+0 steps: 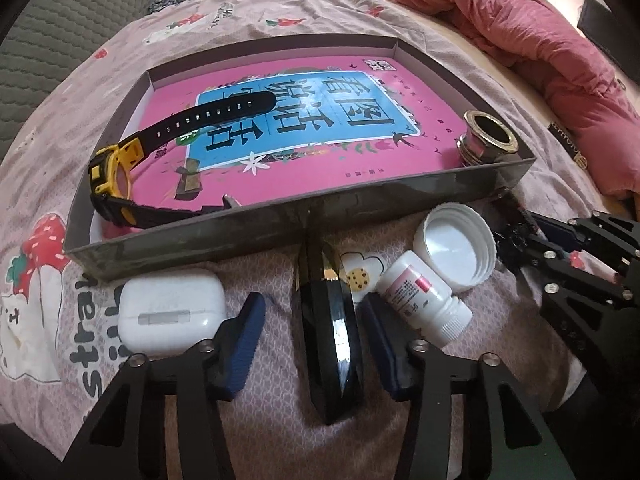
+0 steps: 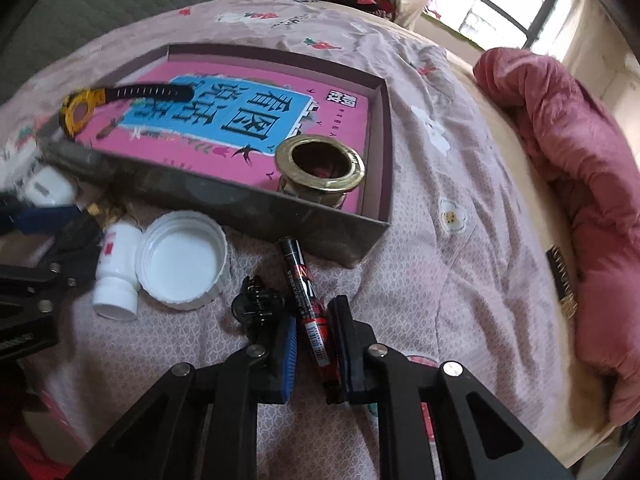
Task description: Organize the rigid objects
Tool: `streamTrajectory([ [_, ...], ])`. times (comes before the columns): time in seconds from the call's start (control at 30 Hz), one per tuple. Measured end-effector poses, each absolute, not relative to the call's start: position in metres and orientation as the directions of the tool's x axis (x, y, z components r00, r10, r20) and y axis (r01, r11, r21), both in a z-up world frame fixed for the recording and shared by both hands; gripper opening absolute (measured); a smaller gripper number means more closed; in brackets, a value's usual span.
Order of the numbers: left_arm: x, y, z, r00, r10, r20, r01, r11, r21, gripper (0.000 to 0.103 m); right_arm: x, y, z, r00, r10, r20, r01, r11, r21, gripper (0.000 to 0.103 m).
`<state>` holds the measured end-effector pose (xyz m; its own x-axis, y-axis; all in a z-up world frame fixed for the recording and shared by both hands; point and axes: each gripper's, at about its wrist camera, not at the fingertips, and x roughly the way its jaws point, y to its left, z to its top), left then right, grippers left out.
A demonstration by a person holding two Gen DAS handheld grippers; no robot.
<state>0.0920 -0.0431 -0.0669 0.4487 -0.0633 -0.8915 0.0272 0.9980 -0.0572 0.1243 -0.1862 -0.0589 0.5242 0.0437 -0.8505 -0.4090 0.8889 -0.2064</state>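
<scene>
In the left wrist view my left gripper (image 1: 314, 320) points down at the bedspread, and its blue pads straddle a glossy black faceted object (image 1: 332, 344). A gap shows on each side of the object, so the gripper is open. In the right wrist view my right gripper (image 2: 316, 316) is shut on a black-and-red cylinder (image 2: 308, 304) that lies on the bedspread just in front of the box. The shallow grey box (image 1: 200, 236) holds a pink book (image 1: 320, 152), a yellow-and-black watch (image 1: 116, 176) and a brass-rimmed metal fitting (image 1: 490, 136).
A white earbud case (image 1: 172, 312) lies left of my left gripper. A white pill bottle (image 1: 420, 296) and a large white cap (image 1: 456, 252) lie to its right. A small black part (image 2: 252, 304) sits beside the cylinder. A pink quilt (image 2: 580, 168) is heaped at the right.
</scene>
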Motion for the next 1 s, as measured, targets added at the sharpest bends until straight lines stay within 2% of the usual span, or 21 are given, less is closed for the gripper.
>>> streamTrajectory([
  [0.2,0.096,-0.040,-0.069,0.463,-0.079,-0.883,0.022,0.997,-0.077,0.037,0.131,-0.203,-0.052,0.482,0.152,-0.863,-0.364,0.931,-0.039,0.017],
  [0.27,0.095,-0.042,-0.067,0.471,-0.081,-0.878,0.040,0.997,-0.071,0.025,0.132,-0.207,-0.052,0.471,0.176,-0.864,-0.352,0.936,-0.002,0.017],
  [0.37,0.093,-0.046,-0.065,0.480,-0.083,-0.873,0.073,0.996,-0.054,0.025,0.134,-0.212,-0.050,0.460,0.212,-0.862,-0.336,0.940,0.052,0.017],
  [0.5,0.094,-0.034,-0.065,0.471,-0.143,-0.871,0.048,0.989,-0.136,0.025,0.135,-0.219,-0.043,0.464,0.275,-0.842,-0.326,0.937,0.127,0.013],
  [0.67,0.090,-0.022,-0.061,0.477,-0.190,-0.858,0.024,0.979,-0.203,0.025,0.135,-0.222,-0.037,0.482,0.296,-0.825,-0.320,0.936,0.149,0.011],
  [0.83,0.089,-0.018,-0.061,0.480,-0.204,-0.853,0.012,0.974,-0.226,0.025,0.138,-0.223,-0.043,0.464,0.273,-0.843,-0.311,0.941,0.134,0.011],
  [1.0,0.083,-0.022,-0.050,0.514,-0.230,-0.827,0.047,0.969,-0.241,0.025,0.134,-0.224,-0.033,0.485,0.325,-0.812,-0.330,0.928,0.174,0.011],
])
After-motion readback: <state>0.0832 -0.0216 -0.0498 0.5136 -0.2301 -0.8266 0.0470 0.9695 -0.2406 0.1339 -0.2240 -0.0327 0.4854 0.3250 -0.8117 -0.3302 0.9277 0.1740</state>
